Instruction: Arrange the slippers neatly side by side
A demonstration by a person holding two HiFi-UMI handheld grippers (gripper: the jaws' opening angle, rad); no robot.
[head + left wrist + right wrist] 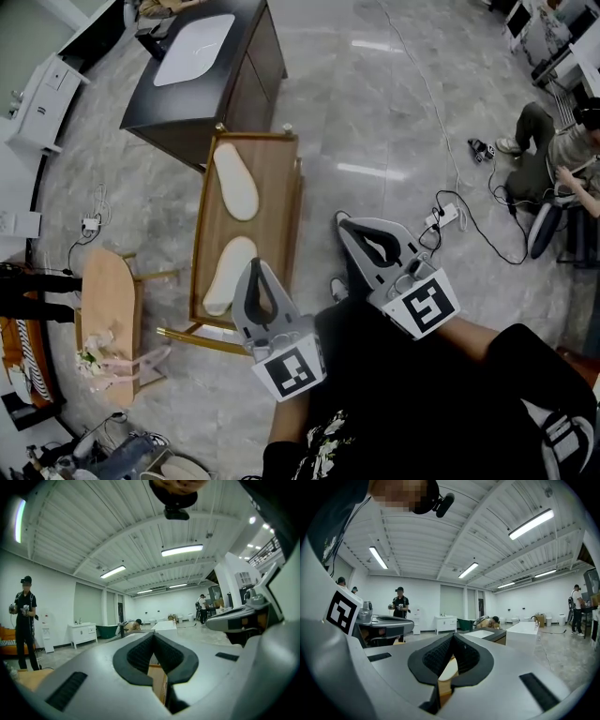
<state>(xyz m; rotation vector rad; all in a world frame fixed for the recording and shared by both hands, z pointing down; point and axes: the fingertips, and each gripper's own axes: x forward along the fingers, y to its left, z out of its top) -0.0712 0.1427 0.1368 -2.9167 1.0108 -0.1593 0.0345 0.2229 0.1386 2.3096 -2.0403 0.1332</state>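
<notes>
Though close, slippers beyond left tool

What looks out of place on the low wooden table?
The far cream slipper and near cream slipper lie end to end on the wooden table, angled differently, not side by side.

We are holding the left hand-held gripper and the right hand-held gripper out ahead of us, side by side but apart, both pointing about level. The jaws of each are pressing together at the tips, gripping nothing.
</notes>
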